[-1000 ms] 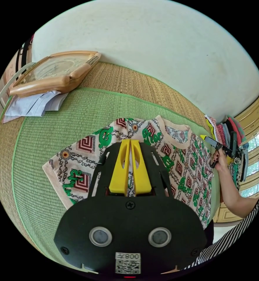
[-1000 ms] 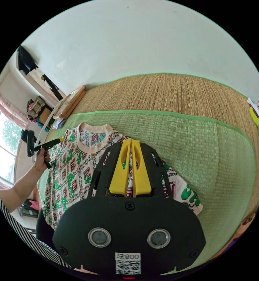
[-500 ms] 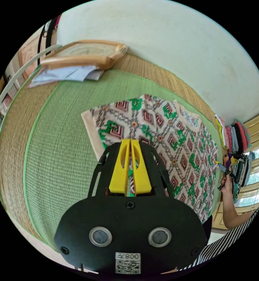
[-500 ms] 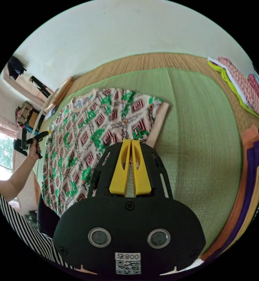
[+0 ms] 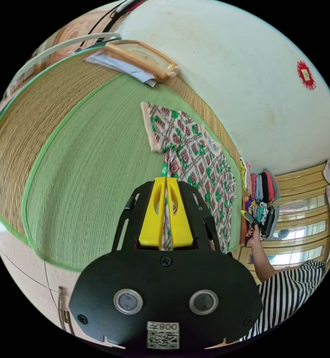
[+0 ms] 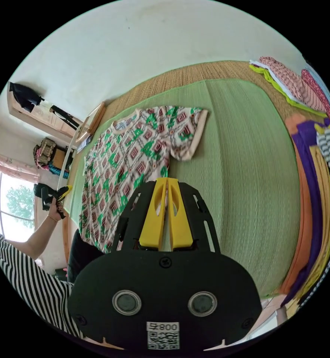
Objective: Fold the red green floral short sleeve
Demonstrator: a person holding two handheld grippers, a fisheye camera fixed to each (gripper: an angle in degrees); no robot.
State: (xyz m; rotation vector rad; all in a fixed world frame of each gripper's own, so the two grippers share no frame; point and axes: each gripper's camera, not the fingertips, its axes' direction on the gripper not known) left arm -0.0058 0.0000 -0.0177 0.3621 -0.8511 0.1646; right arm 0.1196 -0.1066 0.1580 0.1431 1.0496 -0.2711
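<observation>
A: Near first: what has each tool got?

B: The left tool [image 5: 166, 182] has its yellow jaws clamped on the side edge of the floral short sleeve shirt [image 5: 194, 156]. The right tool [image 6: 167, 183] is pinched on the opposite edge.

A: What changed?

B: A second ago both gripped up by the shoulders; now the hands have drawn back and outward, and the shirt lies stretched flat on the green mat [image 6: 239, 156], collar away from the person.

A: And beyond the shirt?

B: A wooden frame [image 5: 142, 59] near the wall. I'd judge the spreading done and folding not yet begun.
</observation>
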